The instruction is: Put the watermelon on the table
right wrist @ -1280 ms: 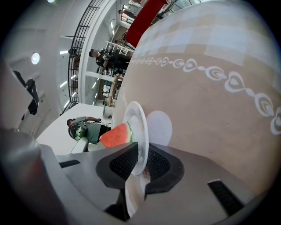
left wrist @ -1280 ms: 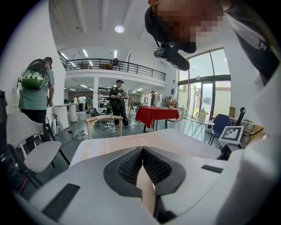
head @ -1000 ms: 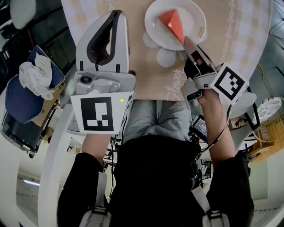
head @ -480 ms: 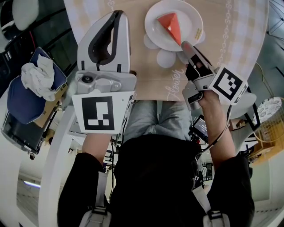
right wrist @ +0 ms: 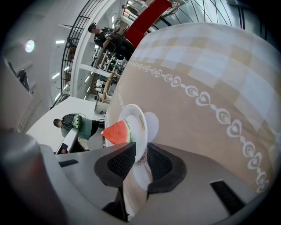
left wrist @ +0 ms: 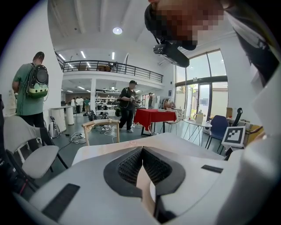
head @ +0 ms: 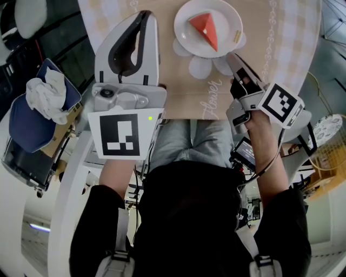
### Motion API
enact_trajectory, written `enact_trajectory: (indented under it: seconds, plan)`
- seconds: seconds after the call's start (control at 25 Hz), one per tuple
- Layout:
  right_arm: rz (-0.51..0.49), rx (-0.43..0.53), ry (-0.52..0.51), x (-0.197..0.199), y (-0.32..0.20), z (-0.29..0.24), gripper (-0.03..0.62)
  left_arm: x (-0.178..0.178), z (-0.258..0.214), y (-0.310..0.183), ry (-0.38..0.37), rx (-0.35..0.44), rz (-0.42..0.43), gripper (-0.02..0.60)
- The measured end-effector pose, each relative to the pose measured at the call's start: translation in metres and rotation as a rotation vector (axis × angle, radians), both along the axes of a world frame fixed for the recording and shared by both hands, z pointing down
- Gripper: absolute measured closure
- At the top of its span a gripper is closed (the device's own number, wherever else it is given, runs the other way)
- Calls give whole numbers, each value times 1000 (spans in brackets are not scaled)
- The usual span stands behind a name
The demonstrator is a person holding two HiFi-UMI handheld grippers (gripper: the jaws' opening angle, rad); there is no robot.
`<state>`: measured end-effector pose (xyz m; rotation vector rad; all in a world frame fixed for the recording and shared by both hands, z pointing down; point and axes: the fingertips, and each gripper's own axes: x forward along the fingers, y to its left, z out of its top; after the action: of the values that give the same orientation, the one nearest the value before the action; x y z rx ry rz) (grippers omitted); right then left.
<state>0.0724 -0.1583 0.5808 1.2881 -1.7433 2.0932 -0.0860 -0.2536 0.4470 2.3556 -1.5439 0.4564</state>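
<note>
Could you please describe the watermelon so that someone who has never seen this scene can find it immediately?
Look at the table with the beige tablecloth; one white plate stands on it, just ahead of the right hand-held gripper. On that plate lies the watermelon, a triangular red slice with a thin green rind. It is the only red thing on the pale cloth.

light: bright, even daylight | glare: ceiling lamp (left wrist: 117,30) | edges: fisheye warp, dark vignette | focus: sharp
</note>
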Motion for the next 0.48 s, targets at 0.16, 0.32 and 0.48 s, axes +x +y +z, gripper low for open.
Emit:
enact_trajectory:
  seconds: [0.16, 0.32, 0.48]
  plan:
    - [-20, 52, 52, 2, -3, -17, 549, 1, -14, 4, 3, 17, 10, 569]
    - [-42, 161, 113, 2, -17, -40, 571, 1, -30, 6, 14, 41, 14, 569]
    - [-81, 259, 169, -5, -25, -68, 580, 3, -47, 17, 36, 55, 30, 569]
